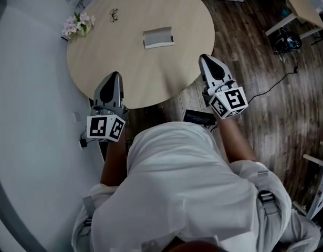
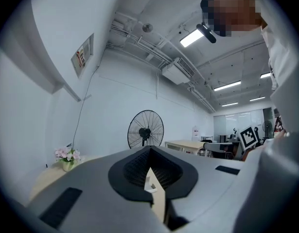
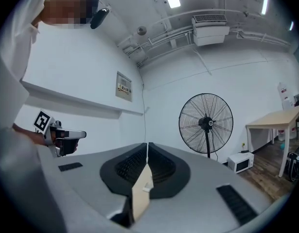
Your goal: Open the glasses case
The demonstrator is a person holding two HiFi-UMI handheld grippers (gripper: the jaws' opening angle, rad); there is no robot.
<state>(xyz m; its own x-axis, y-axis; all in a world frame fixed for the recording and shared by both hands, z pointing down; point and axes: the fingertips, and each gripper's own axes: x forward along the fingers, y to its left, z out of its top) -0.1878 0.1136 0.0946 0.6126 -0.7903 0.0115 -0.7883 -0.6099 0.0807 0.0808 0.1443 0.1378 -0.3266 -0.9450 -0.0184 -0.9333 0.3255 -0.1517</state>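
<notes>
A light grey rectangular glasses case (image 1: pixel 158 38) lies flat on the round wooden table (image 1: pixel 124 72), a little right of its middle. My left gripper (image 1: pixel 115 75) hovers over the table's near edge, well short of the case, with its jaws together and nothing in them. The right gripper (image 1: pixel 205 58) is beside the table's right edge, also shut and empty. In the left gripper view the left gripper (image 2: pixel 149 148) has its tips meeting; the right gripper view shows the same of the right gripper (image 3: pixel 147 144). Only a sliver of table shows below each pair of tips.
A pair of glasses (image 1: pixel 114 15) and a small vase of pink flowers (image 1: pixel 77 24) sit at the table's far left. A standing fan (image 3: pixel 206 123) and a microwave (image 3: pixel 240 162) are by the white wall. Cables (image 1: pixel 279 77) run over the wood floor at right.
</notes>
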